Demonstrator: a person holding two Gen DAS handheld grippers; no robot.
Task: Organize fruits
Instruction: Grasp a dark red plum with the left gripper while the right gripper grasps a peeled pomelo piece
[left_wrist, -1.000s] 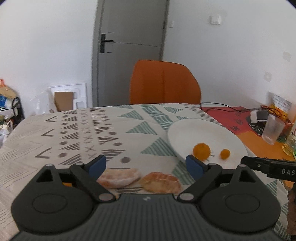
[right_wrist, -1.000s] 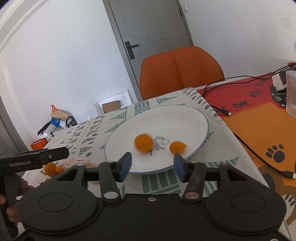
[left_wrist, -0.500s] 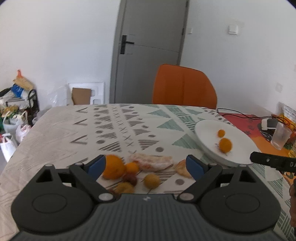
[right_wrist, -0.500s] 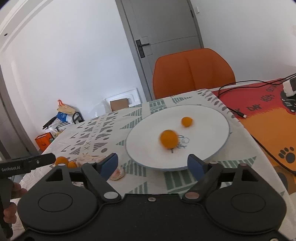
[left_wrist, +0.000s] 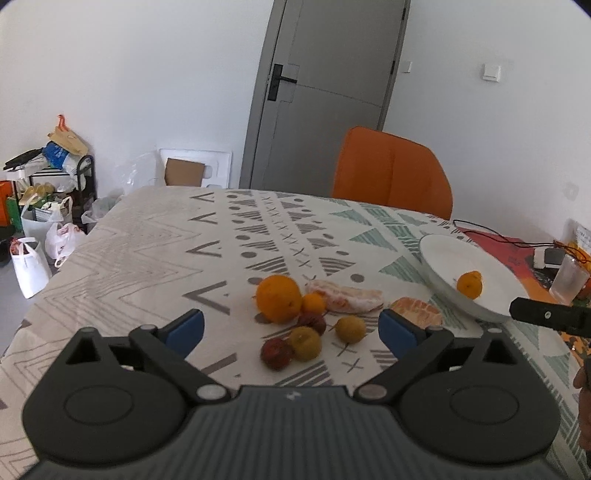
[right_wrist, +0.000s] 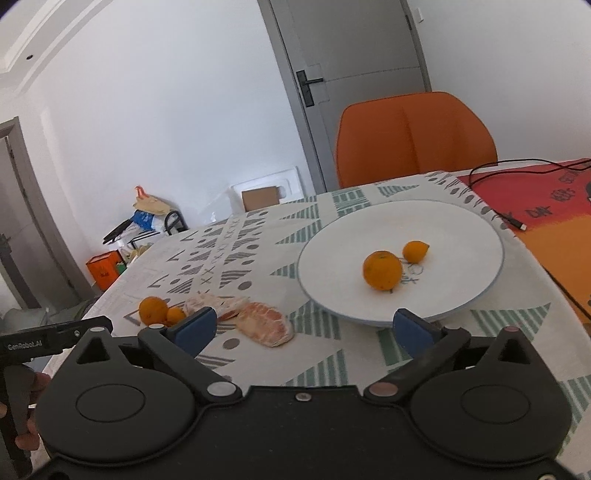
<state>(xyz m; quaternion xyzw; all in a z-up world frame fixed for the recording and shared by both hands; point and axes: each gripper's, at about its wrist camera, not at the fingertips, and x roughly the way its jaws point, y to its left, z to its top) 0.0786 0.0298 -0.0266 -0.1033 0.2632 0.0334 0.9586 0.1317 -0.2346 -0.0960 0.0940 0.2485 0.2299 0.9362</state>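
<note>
A white plate (right_wrist: 461, 225) holds a round orange (right_wrist: 382, 269) and a small kumquat (right_wrist: 415, 251); the plate also shows in the left wrist view (left_wrist: 439, 251). On the patterned cloth lie a large orange (left_wrist: 279, 298), a small orange (left_wrist: 313, 303), two peeled citrus pieces (left_wrist: 345, 298) (right_wrist: 265, 323), two yellow fruits (left_wrist: 350, 328) and two dark red ones (left_wrist: 276, 353). My left gripper (left_wrist: 291, 330) is open and empty, just short of this cluster. My right gripper (right_wrist: 304, 328) is open and empty, in front of the plate.
An orange chair (left_wrist: 391, 173) stands at the table's far side. A red and orange mat (right_wrist: 546, 206) with a black cable (right_wrist: 513, 221) lies right of the plate. A clear cup (left_wrist: 569, 278) stands at the right. Bags and a rack (left_wrist: 44, 206) sit on the floor at left.
Both grippers have pulled back and risen. The left view has swung left, bringing the fruit cluster into sight. The right gripper's jaws have opened wider, and the orange has settled on the plate.
</note>
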